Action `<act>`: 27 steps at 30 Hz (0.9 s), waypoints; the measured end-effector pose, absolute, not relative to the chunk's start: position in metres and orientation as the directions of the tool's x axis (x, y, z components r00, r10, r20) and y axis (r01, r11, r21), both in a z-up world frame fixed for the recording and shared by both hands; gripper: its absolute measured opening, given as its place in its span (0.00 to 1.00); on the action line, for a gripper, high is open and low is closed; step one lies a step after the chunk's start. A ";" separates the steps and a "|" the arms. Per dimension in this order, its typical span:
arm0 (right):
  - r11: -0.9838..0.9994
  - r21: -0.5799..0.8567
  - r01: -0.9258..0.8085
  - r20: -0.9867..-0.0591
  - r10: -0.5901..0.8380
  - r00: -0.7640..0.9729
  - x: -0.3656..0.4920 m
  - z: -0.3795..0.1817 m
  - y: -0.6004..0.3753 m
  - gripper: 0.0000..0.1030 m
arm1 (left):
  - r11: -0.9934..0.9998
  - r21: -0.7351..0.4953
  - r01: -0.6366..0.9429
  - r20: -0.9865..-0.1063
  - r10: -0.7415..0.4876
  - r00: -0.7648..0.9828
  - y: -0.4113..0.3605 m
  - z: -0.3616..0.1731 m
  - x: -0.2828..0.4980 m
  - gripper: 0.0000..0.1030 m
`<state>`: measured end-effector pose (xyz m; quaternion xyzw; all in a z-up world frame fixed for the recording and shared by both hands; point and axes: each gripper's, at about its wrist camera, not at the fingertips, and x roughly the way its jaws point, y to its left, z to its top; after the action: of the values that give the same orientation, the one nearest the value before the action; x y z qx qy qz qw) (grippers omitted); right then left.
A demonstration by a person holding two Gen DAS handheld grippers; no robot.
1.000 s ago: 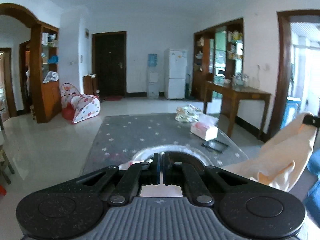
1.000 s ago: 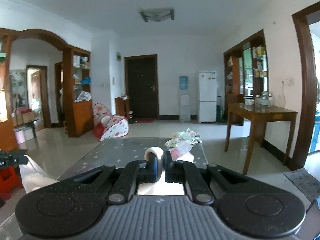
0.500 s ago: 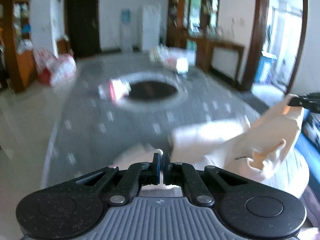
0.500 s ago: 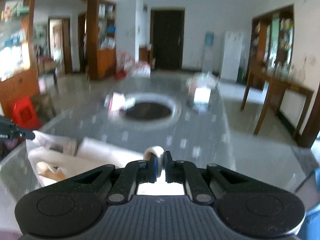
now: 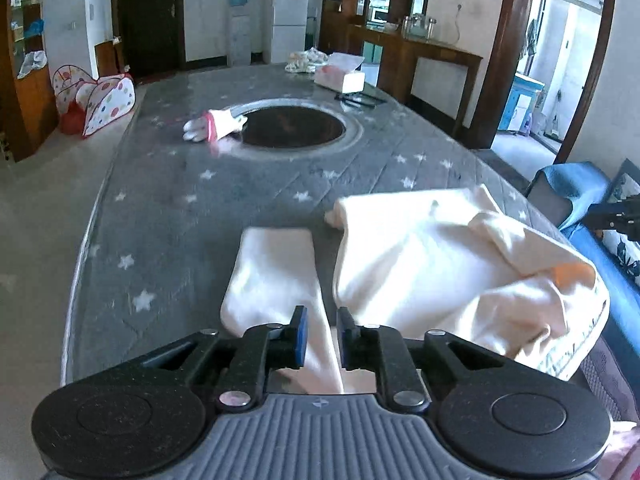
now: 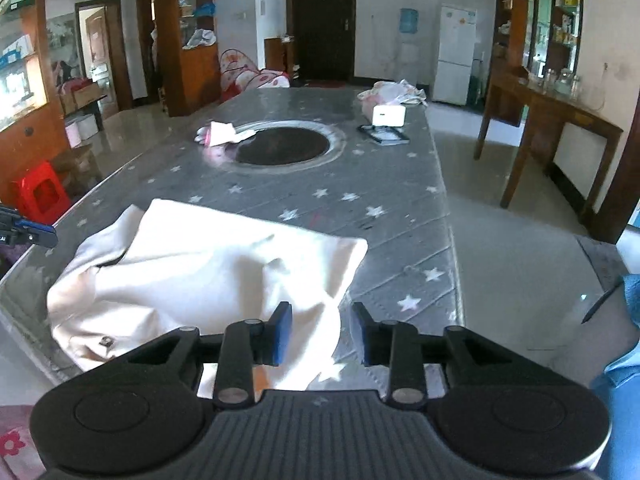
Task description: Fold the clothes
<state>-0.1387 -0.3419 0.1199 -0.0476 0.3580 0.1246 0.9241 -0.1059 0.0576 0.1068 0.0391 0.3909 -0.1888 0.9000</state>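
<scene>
A cream garment [image 5: 432, 264] lies crumpled on the near end of a grey star-patterned table [image 5: 224, 184]. It also shows in the right wrist view [image 6: 200, 272], with a dark button near its edge. My left gripper [image 5: 322, 334] is open, its jaws a little apart over the garment's near edge, with cloth in the gap but not pinched. My right gripper [image 6: 320, 330] is open wider, just above the garment's near right corner. The right gripper's tip shows at the right edge of the left wrist view [image 5: 616, 216].
A dark round inset [image 5: 292, 126] sits mid-table with a white and pink glove [image 5: 212, 128] beside it. A tissue box [image 5: 340, 76], a dark flat frame [image 6: 383, 135] and a bundle of cloth [image 6: 392, 92] lie at the far end. A blue seat [image 5: 580, 196] stands on the right.
Both grippers were shut on the garment and held it up; they came down over the table and have opened. The garment now lies on the table.
</scene>
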 end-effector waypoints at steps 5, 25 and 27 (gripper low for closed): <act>0.968 0.012 -0.252 -0.677 0.193 0.710 -0.111 0.110 -0.342 0.33 | 0.921 -0.107 0.373 -0.722 -0.330 0.607 0.042 0.100 -0.075 0.31; 0.984 0.107 -0.141 -0.742 0.173 0.648 0.012 0.034 -0.343 0.37 | 0.922 -0.195 0.335 -0.749 -0.360 0.556 -0.006 0.052 0.039 0.45; 0.984 0.117 -0.132 -0.747 0.175 0.642 0.019 0.028 -0.344 0.37 | 0.911 -0.202 0.360 -0.741 -0.383 0.552 -0.009 0.051 0.039 0.32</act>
<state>0.0193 -0.3436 0.0285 0.0258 0.4146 0.0847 0.9057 0.0388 -0.0086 0.0507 -0.0133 0.4235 -0.2109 0.8809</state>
